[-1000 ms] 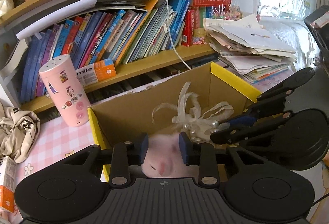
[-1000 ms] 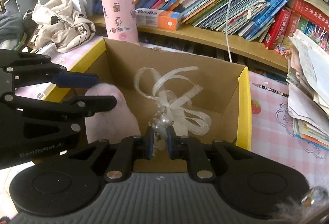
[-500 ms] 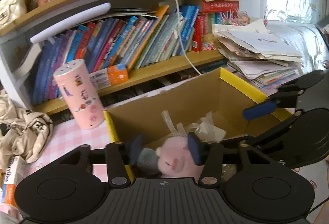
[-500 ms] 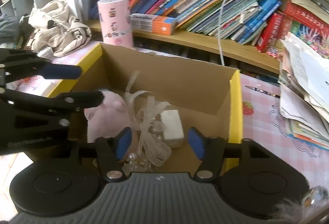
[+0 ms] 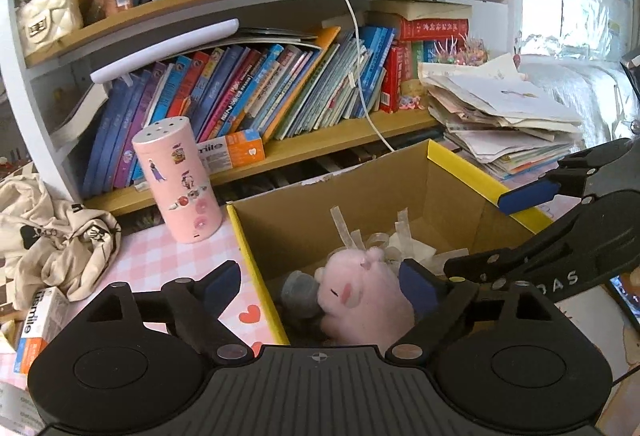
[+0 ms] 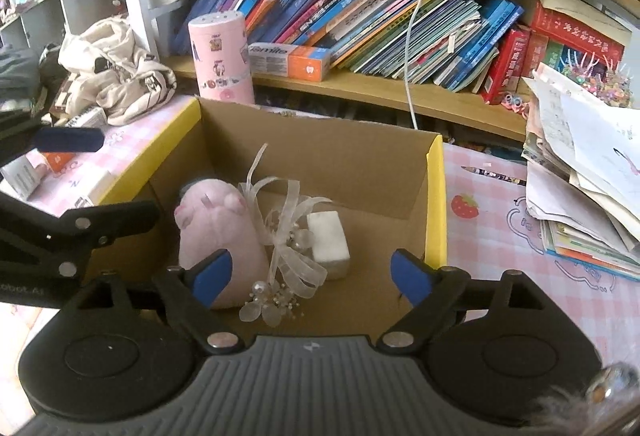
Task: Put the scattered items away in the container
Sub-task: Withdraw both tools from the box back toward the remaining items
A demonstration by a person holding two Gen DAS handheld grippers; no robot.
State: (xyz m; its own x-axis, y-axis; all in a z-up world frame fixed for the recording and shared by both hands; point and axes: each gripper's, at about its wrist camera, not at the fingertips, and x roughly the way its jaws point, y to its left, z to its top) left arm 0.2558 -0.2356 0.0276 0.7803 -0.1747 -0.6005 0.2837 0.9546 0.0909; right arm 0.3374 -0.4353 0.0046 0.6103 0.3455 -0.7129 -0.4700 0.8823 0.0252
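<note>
An open cardboard box with yellow flap edges (image 5: 460, 166) (image 6: 434, 204) stands on the pink checked table. Inside lie a pink plush toy (image 5: 360, 292) (image 6: 218, 232), a white ribbon bow with pearls (image 6: 288, 248) (image 5: 380, 240) and a small white block (image 6: 328, 240). My left gripper (image 5: 320, 286) is open and empty above the box's left wall, over the plush. My right gripper (image 6: 308, 272) is open and empty above the box's near side, over the bow.
A pink sticker-covered canister (image 5: 178, 178) (image 6: 222, 58) stands behind the box. A toothpaste carton (image 5: 40, 324) and a crumpled cream cloth (image 5: 52, 244) lie at left. A leaning paper stack (image 6: 580, 164) sits at right. Bookshelves (image 5: 256, 84) line the back.
Both grippers opened, dropping the plush and the ribbon bow into the box, then pulled back and up. The white block in the box came into view.
</note>
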